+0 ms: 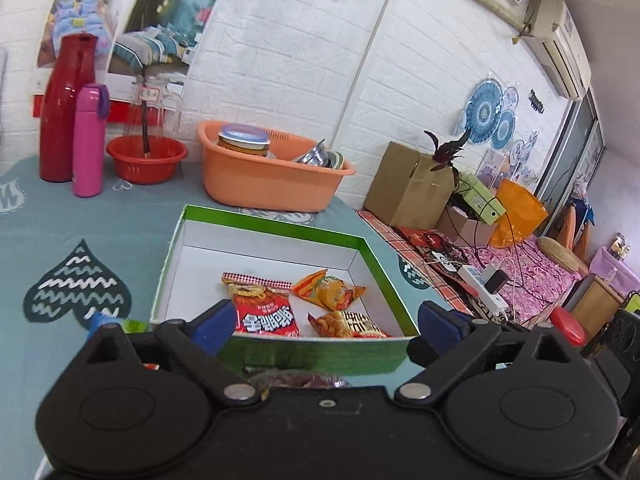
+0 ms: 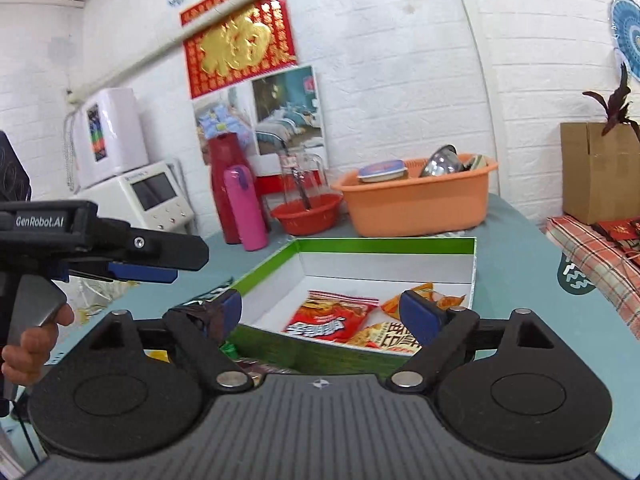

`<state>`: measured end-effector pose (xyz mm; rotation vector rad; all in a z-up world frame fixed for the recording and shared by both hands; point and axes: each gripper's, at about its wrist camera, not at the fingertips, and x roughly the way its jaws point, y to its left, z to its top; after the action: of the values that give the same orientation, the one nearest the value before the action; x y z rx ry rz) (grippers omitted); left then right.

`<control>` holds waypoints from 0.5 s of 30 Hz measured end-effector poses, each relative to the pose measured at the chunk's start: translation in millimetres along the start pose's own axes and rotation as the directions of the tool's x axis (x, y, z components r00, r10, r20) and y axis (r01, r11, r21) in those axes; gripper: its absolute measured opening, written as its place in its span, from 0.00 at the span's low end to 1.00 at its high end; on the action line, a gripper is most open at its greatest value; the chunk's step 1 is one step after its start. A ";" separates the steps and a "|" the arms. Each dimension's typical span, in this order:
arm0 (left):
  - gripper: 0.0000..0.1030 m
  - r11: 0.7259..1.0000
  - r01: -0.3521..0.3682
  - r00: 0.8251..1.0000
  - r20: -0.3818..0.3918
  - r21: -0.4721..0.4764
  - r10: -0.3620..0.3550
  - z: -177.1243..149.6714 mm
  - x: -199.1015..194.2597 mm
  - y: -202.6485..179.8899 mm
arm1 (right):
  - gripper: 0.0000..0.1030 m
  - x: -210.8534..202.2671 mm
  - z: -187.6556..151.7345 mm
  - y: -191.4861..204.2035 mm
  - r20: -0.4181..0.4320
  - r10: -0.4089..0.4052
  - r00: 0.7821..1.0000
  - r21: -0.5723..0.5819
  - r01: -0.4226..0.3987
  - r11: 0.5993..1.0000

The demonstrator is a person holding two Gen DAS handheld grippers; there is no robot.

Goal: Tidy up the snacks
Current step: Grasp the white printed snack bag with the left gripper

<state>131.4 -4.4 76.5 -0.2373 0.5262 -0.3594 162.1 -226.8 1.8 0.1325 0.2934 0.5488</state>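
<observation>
A green box [image 1: 276, 229] with a white inside lies on the teal tablecloth. It holds a red snack packet [image 1: 266, 314], an orange packet [image 1: 330, 290] and a third orange-red packet [image 1: 348, 325]. My left gripper [image 1: 326, 326] hovers at the box's near wall, open wide and empty. My right gripper [image 2: 324, 314] is open too, over the near edge of the same box [image 2: 384, 246], with nothing between its pads. The red packet [image 2: 332, 316] shows between its fingers. In the right wrist view the left gripper [image 2: 172, 266] is at the left, held by a hand [image 2: 28, 344]. Loose wrappers [image 2: 230, 348] lie in front of the box.
Behind the box stand an orange basin [image 1: 260, 188] with tins, a red bowl [image 1: 146, 158], a pink bottle [image 1: 89, 140], a red flask [image 1: 64, 108] and a glass jug [image 1: 154, 108]. To the right, past the table edge, are a cardboard box [image 1: 404, 186] and a power strip [image 1: 484, 284].
</observation>
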 end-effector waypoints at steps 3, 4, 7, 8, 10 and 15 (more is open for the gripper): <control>1.00 1.000 -0.017 1.000 0.020 -0.005 0.017 -16.2 -21.4 -1.6 | 1.00 -16.5 -4.2 7.5 0.012 0.025 1.000 -0.011 -0.025 1.000; 1.00 1.000 -0.029 0.999 0.022 -0.007 0.030 -22.4 -28.8 -0.4 | 1.00 -19.8 -4.8 10.7 0.012 0.029 1.000 -0.015 -0.028 0.999; 1.00 0.997 -0.073 0.997 0.014 -0.025 0.073 -42.3 -49.0 5.8 | 1.00 -31.5 -12.9 15.1 0.000 0.053 0.999 -0.012 -0.053 0.999; 1.00 0.995 -0.089 0.996 0.010 -0.037 0.089 -49.2 -55.4 9.1 | 1.00 -34.9 -16.1 16.2 -0.006 0.068 0.998 -0.002 -0.068 0.998; 1.00 0.990 -0.125 0.992 0.003 -0.068 0.125 -64.4 -68.4 16.2 | 1.00 -38.3 -23.3 20.9 -0.025 0.110 0.994 0.018 -0.110 0.994; 1.00 0.966 -0.203 0.979 -0.068 -0.160 0.195 -101.9 -91.4 39.0 | 1.00 -31.9 -40.8 49.8 -0.102 0.236 0.966 0.013 -0.236 0.972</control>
<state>14.6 53.9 19.5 -0.3340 0.6260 -0.1260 99.0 -199.8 -19.4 0.1412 0.3808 0.7933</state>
